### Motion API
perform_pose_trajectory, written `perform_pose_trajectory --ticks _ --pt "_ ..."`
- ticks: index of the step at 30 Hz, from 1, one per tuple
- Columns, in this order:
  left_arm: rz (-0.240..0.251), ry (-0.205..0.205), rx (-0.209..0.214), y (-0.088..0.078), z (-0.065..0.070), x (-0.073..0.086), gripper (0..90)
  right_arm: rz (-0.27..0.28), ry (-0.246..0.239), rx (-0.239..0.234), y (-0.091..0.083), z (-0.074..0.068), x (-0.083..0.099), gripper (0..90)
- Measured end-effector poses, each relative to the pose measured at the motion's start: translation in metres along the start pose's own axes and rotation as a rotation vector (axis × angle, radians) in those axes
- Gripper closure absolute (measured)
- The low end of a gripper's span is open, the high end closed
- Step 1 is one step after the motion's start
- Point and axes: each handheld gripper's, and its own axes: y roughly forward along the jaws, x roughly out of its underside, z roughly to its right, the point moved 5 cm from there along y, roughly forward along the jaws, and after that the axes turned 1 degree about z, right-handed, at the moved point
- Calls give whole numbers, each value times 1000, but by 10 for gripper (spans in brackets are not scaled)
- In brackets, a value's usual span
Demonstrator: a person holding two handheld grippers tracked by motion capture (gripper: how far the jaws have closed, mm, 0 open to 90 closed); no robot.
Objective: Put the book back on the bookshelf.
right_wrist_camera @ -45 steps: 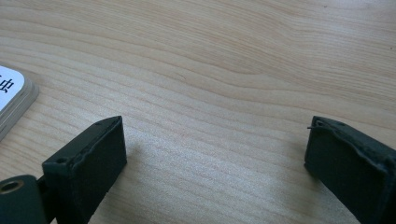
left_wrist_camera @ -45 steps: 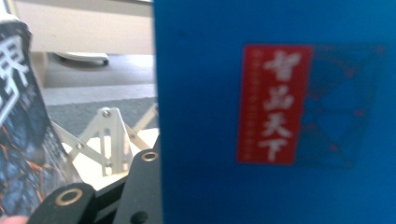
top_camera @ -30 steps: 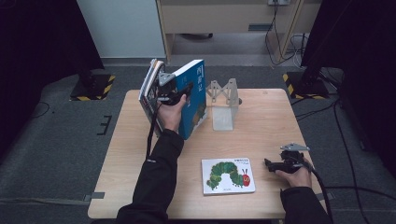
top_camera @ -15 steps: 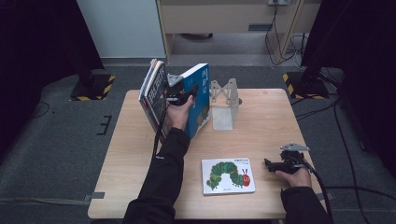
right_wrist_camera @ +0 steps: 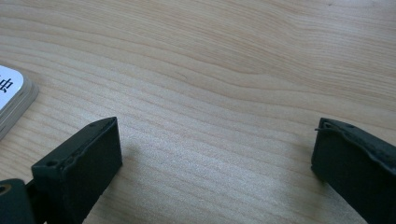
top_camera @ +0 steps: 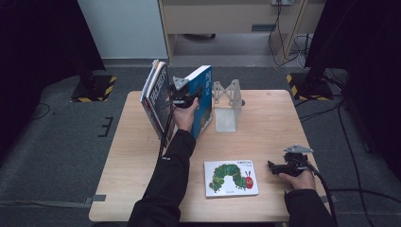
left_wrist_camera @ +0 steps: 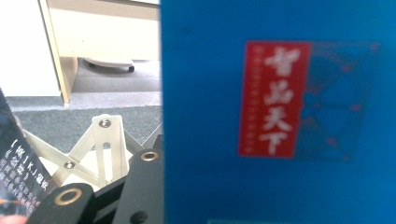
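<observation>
**Blue book eased toward the rack**

Over the last second the left gripper [top_camera: 189, 97] had carried the blue book [top_camera: 201, 101] a little down and toward the white rack [top_camera: 226, 106], while the right gripper [top_camera: 283, 166] had not budged from the near right of the table [top_camera: 265, 123].

From where I stood, the left jaws were closed on the upright blue book, partway open to the book's thickness; the left gripper view had its cover [left_wrist_camera: 280, 112] right against the lens with one black jaw beside it. Just to the left, a few thinner books [top_camera: 156, 97] leaned tilted, touching or nearly touching the blue one; I could not tell which. The right gripper's fingers [right_wrist_camera: 79, 168] stood wide apart over bare wood, holding nothing.

To do this step well, I judged the book should be kept upright and squared to the rack's slot before being lowered, with the grip held until its bottom edge was seated, and the leaning books watched so they did not topple.

As for the rack, it stood empty at the back of the table. A caterpillar picture book [top_camera: 231, 178] lay flat near the front edge, well apart from it.
</observation>
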Motion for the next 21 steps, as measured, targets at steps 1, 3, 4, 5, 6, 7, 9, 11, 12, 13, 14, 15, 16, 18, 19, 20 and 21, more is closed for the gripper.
perform_pose_trajectory --ticks 1,3,4,5,6,7,9,11,12,13,14,15,16,18,19,20,21 --pt "1 2 5 0 1 1 606 0 1 -1 0 0 0 20" --pt "5 7 9 0 5 2 605 0 1 -1 0 0 0 20" --pt "6 7 9 0 6 2 604 0 1 -1 0 0 0 19" --pt "10 10 10 -1 7 3 603 0 1 -1 0 0 0 19" --pt "13 13 9 -2 8 5 602 0 1 -1 0 0 0 19" --pt "14 18 7 -4 9 6 601 0 1 -1 0 0 0 19" --pt "11 27 3 -6 11 8 598 0 1 0 0 0 0 20" --pt "11 36 -5 -10 12 11 591 -1 -1 -1 0 0 0 20" --pt "11 35 -6 -10 11 11 590 -1 -1 -1 0 0 0 19" --pt "9 33 -10 -12 11 12 591 -1 -1 -1 0 0 0 20" --pt "8 32 -11 -13 10 13 592 -1 -1 -1 0 -1 0 20" --pt "7 35 -11 -15 10 14 593 -1 -1 -1 0 -1 0 19" --pt "5 38 -10 -17 10 15 594 -1 -1 -1 0 -1 0 19" --pt "4 47 -12 -20 9 17 594 -1 -3 0 0 -1 0 18" --pt "7 46 -15 -22 8 19 593 -1 -3 1 0 -1 0 18" --pt "9 42 -18 -25 7 21 594 -1 -3 1 0 -1 0 18" --pt "8 37 -19 -27 6 22 595 -1 -3 0 0 -1 0 18"
